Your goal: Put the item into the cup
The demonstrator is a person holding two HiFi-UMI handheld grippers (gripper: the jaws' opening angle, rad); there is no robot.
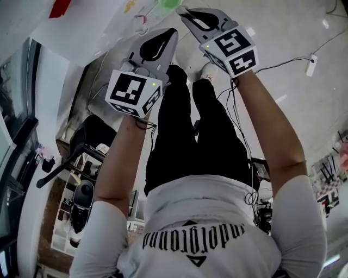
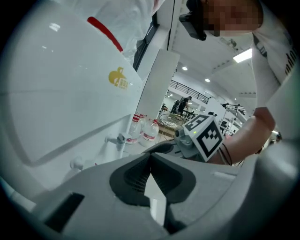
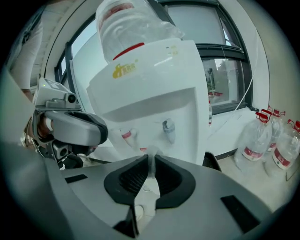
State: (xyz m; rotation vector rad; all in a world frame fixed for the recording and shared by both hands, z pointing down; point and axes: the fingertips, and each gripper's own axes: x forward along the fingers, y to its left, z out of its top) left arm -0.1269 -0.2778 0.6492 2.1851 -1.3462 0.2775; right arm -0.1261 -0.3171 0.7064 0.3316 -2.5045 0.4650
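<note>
My right gripper (image 3: 150, 161) is shut on a thin, pale translucent item (image 3: 151, 165) that stands up between its tips. It points at the white water dispenser (image 3: 154, 84), just in front of the red tap (image 3: 127, 135) and the blue tap (image 3: 168, 129). In the head view both grippers are held out ahead of the person, the right gripper (image 1: 184, 11) at the top. A green thing (image 1: 169, 3) shows at the top edge beside its tips. My left gripper (image 2: 150, 155) has its tips together with nothing between them, and it is close to the dispenser's side (image 2: 61, 93).
A large water bottle (image 3: 126, 28) sits upside down on the dispenser. Several filled plastic bottles (image 3: 262, 145) stand on the floor to its right. The person's legs (image 1: 190, 136) and cables (image 1: 283, 62) lie below the grippers. A dark cart (image 1: 81, 163) stands at the left.
</note>
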